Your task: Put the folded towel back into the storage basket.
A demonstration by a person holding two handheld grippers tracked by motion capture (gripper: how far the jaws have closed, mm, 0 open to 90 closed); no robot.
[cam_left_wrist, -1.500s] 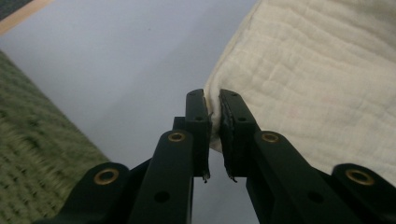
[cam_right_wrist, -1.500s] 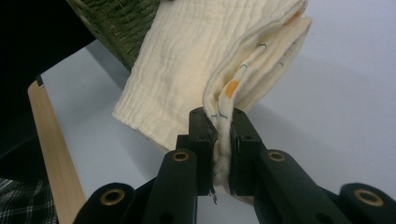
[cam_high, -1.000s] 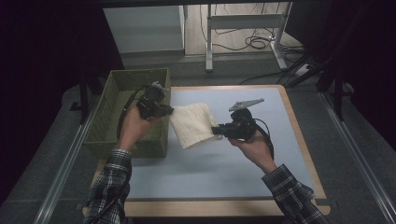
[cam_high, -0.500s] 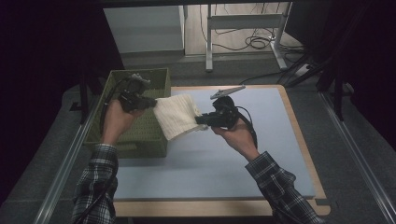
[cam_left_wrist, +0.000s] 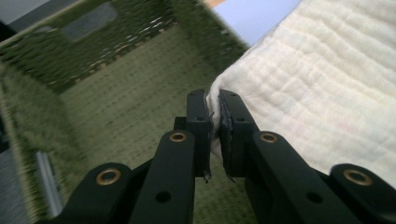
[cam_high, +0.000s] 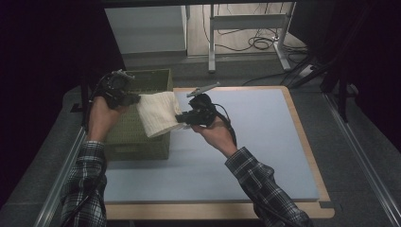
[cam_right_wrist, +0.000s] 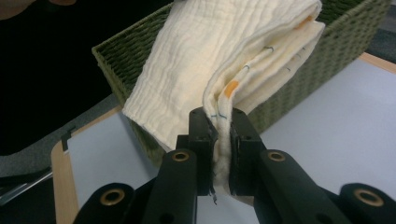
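One cloth (cam_high: 158, 113); one basket (cam_high: 142, 142); two tools.

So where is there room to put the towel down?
The blue mat is bare right of the right gripper, out to its wooden edge. The green basket floor looks bare too. It is crowded where both grippers hold the towel.

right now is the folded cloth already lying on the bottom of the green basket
No, the folded cloth hangs above the green basket, pinched between the left gripper and the right gripper.
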